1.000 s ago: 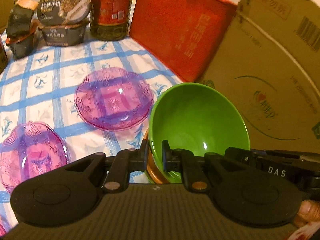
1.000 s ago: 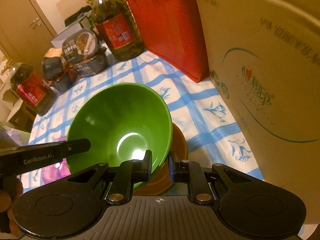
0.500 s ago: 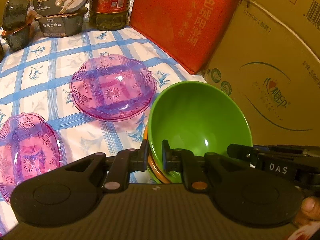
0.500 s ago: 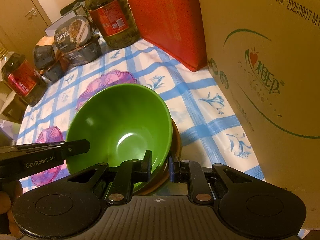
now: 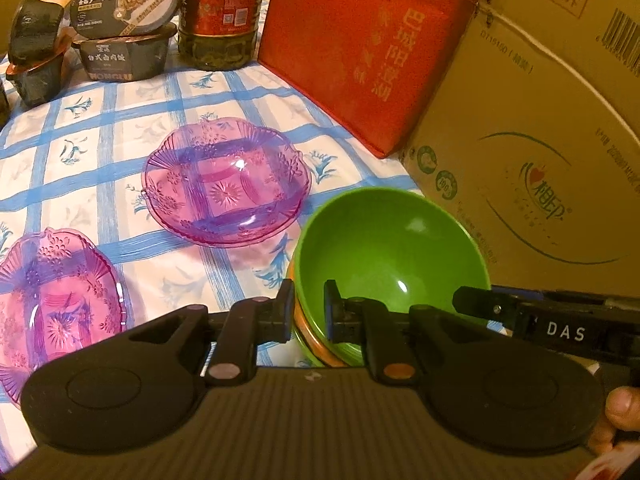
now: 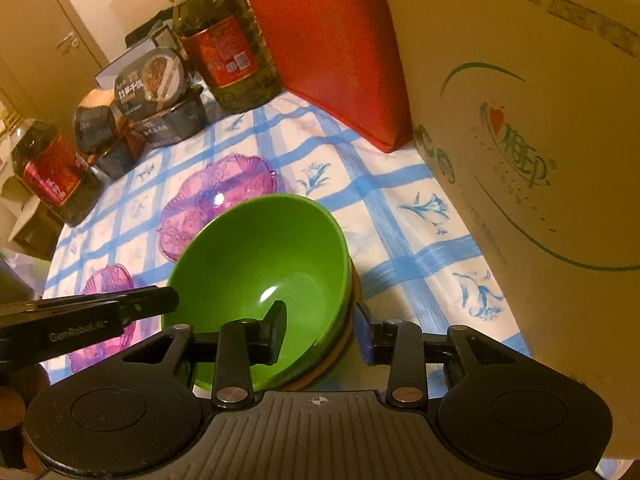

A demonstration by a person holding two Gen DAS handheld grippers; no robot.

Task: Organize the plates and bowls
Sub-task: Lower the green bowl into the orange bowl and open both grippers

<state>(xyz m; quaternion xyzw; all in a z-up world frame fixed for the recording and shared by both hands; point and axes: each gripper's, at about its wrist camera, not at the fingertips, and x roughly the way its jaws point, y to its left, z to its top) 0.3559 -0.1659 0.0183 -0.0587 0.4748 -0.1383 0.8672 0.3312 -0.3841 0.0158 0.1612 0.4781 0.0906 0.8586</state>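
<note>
A green bowl (image 5: 384, 248) sits nested in an orange bowl (image 5: 301, 322) on the blue-checked tablecloth (image 5: 132, 128). My left gripper (image 5: 307, 312) is shut on the green bowl's near-left rim. My right gripper (image 6: 322, 328) straddles the bowl's (image 6: 260, 256) near-right rim. Its jaws are opening, one finger inside the bowl and one outside, and the pads are off the rim. Two clear purple plates lie to the left, one farther (image 5: 226, 188) and one nearer (image 5: 52, 300).
A large cardboard box (image 5: 540, 140) walls off the right side, close to the bowls. A red bag (image 5: 360, 60) leans beside it. At the back stand an oil bottle (image 5: 218, 12), stacked meal boxes (image 5: 124, 32) and a darker bottle (image 6: 48, 168).
The green bowl, tilted before, has settled level into the orange bowl. My right gripper's jaws, shut on its rim earlier, have spread apart. The left gripper keeps its grip.
</note>
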